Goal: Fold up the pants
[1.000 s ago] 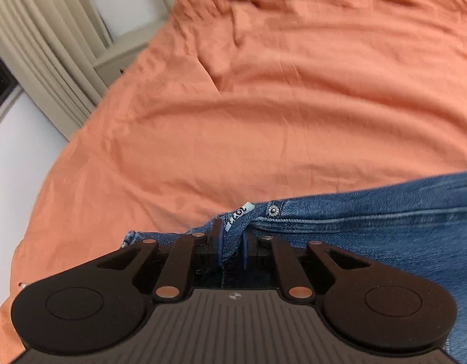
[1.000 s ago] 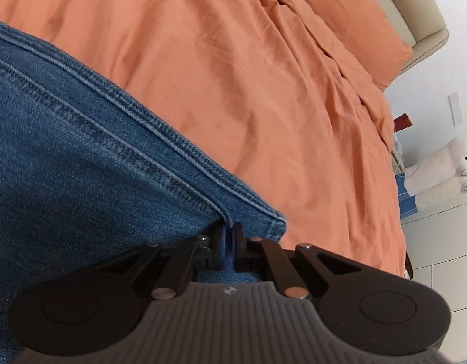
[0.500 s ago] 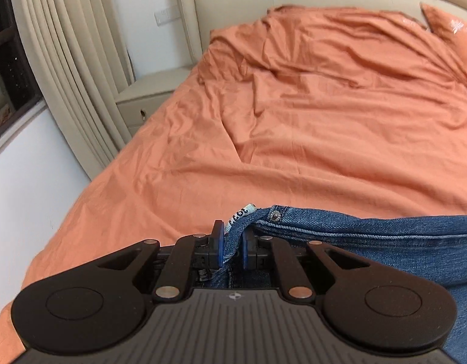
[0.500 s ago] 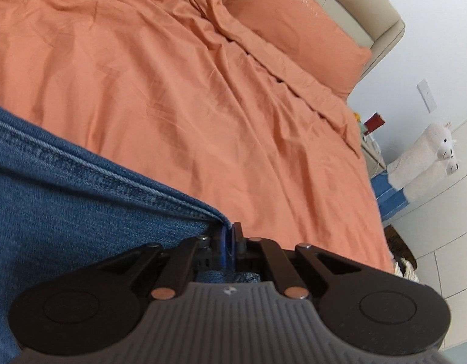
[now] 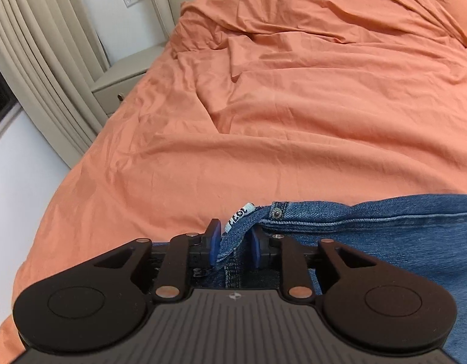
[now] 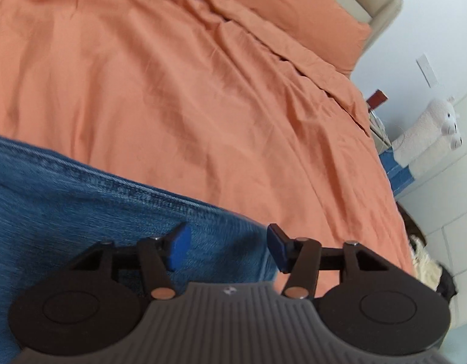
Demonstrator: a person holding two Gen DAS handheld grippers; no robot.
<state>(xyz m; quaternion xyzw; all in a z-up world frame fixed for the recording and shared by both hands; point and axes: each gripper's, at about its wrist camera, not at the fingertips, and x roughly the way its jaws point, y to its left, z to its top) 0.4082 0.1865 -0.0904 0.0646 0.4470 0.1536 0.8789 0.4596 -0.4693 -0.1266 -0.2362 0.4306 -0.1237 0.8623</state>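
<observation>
Blue jeans [image 5: 385,236] lie on the orange bed sheet [image 5: 294,121], filling the lower right of the left wrist view. Their waistband corner, with a rivet and a pale label [image 5: 241,214], stands up between the jaws of my left gripper [image 5: 235,247]. Those jaws are opening: the denim leans on the left pad and the right pad is clear of it. In the right wrist view the jeans [image 6: 66,200] spread across the lower left. My right gripper [image 6: 227,248] hangs just above their edge, its jaws opening wide with only flat denim below them.
The rumpled orange sheet [image 6: 173,75] runs to a matching pillow [image 6: 294,9] and a beige headboard [image 6: 382,9]. A beige nightstand [image 5: 124,82] and curtains [image 5: 36,60] stand left of the bed. A white plush toy [image 6: 430,130] sits to the bed's right.
Both grippers were shut on the jeans' edge; now their jaws have parted. The right one has let go and lifted slightly. The left jaws are only slightly apart.
</observation>
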